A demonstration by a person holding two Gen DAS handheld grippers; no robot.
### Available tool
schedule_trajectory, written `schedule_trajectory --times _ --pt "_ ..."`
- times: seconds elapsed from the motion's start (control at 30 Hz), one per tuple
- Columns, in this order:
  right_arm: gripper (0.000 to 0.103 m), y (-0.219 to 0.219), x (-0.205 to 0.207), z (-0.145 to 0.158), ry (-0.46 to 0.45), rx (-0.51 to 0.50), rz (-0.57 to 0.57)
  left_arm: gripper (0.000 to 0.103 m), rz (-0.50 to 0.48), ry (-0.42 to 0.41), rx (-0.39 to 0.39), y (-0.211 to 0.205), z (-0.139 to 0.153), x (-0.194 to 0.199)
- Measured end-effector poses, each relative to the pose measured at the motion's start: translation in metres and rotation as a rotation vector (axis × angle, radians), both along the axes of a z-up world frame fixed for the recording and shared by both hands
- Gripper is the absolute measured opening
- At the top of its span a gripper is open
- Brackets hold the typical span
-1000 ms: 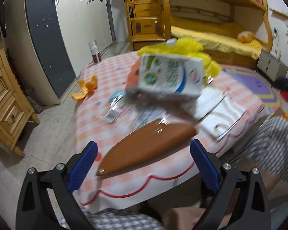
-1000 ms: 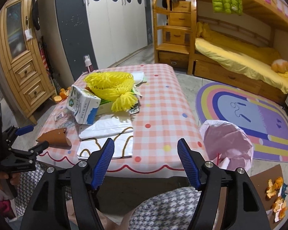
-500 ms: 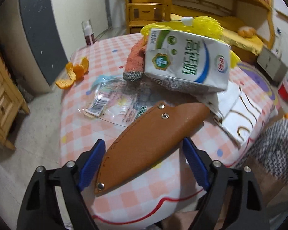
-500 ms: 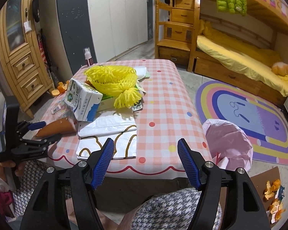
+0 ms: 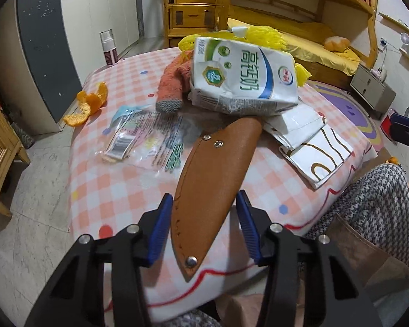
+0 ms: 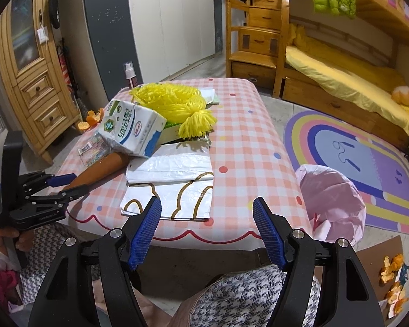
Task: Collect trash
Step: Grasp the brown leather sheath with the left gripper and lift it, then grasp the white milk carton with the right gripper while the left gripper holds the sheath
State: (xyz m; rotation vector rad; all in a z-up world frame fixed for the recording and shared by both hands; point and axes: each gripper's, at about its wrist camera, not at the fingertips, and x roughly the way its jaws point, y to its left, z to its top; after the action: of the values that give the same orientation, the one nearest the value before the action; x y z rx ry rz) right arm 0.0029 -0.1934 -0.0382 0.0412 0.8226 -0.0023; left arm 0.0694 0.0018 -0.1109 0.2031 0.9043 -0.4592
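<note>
Jaws of left tool (image 5: 204, 229) closing around brown leather sheath (image 5: 212, 179), blue pads flanking its wide middle, left pad just beside the stitched edge, right pad just beside the other edge; actual pressing not clear. Sheath: tan-brown, leaf-shaped, smooth, stitched down one side, rivet near the pointed end at 6 o'clock, two more rivets near the narrow end at 12 o'clock. Flat on the pink checked table (image 5: 117, 190), point overhanging the scalloped red-trimmed edge, narrow end tucked under a crumpled white-and-green milk carton (image 5: 242, 79). At 10 o'clock from the sheath, clear printed plastic wrapper (image 5: 147, 141); farther at 10, orange peel (image 5: 88, 103) near the table edge. At 11, a salmon knit glove (image 5: 173, 87) with grey fingertip. At 2, folded white bag with gold lines (image 5: 310, 141). Behind the carton, yellow mesh netting (image 6: 171, 100).

Right tool (image 6: 207, 231) parted wide, nothing between its pads, hovering over the near table edge. At 2 o'clock from it, pink-lined bin (image 6: 332, 199) on the floor.
</note>
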Motion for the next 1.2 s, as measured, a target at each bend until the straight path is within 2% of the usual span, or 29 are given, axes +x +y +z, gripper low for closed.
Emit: schedule_trajectory --times 0.1,0.17,0.2,0.27,0.37,0.47,0.5,0.53,0.6,0.8,0.9,0.97,1.03,1.07,1.2 --pt "0.070 0.000 -0.001 0.000 -0.001 0.009 0.004 0.047 0.033 0.011 -0.017 0.007 0.004 -0.009" --pt "0.071 0.000 -0.001 -0.001 0.000 0.015 0.007 0.052 0.033 0.010 -0.021 0.007 0.004 -0.009" --pt "0.071 0.001 -0.001 -0.001 0.000 0.018 0.009 0.059 0.027 0.005 -0.017 0.005 0.004 -0.010" --pt "0.071 0.002 -0.001 -0.002 0.004 0.022 0.016 0.061 0.024 -0.009 0.001 0.000 0.003 -0.006" --pt "0.071 0.005 -0.002 -0.001 0.004 0.018 0.028 0.065 0.001 -0.008 -0.014 -0.006 0.001 0.006" --pt "0.071 0.005 -0.001 0.001 0.003 0.020 0.032 0.064 -0.030 0.017 -0.001 -0.014 -0.005 0.014" --pt "0.071 0.005 -0.001 0.001 0.002 0.017 0.032 0.057 -0.044 0.006 0.012 -0.016 -0.005 0.012" --pt "0.071 0.005 -0.001 0.001 0.000 0.016 0.033 0.054 -0.059 -0.008 0.034 -0.020 -0.005 0.009" --pt "0.071 0.005 -0.001 0.000 0.003 0.019 0.036 0.052 -0.053 -0.008 0.026 -0.019 -0.004 0.005" --pt "0.071 0.015 0.007 -0.003 0.010 0.006 0.079 0.051 0.066 -0.023 -0.071 0.004 0.018 -0.015" --pt "0.071 0.024 0.015 -0.002 0.005 0.005 0.111 0.051 0.123 -0.053 -0.075 0.013 0.031 -0.023" --pt "0.068 0.032 0.022 -0.001 -0.012 -0.002 0.138 0.051 0.169 -0.079 -0.075 0.018 0.040 -0.024" --pt "0.053 0.038 0.032 0.001 -0.022 0.008 0.166 0.051 0.206 -0.101 -0.076 0.024 0.046 -0.019" --pt "0.050 0.042 0.039 0.001 -0.028 0.011 0.178 0.051 0.223 -0.111 -0.073 0.026 0.049 -0.016" --pt "0.050 0.053 0.063 0.000 -0.039 0.045 0.218 0.051 0.269 -0.113 -0.060 0.029 0.048 -0.002"
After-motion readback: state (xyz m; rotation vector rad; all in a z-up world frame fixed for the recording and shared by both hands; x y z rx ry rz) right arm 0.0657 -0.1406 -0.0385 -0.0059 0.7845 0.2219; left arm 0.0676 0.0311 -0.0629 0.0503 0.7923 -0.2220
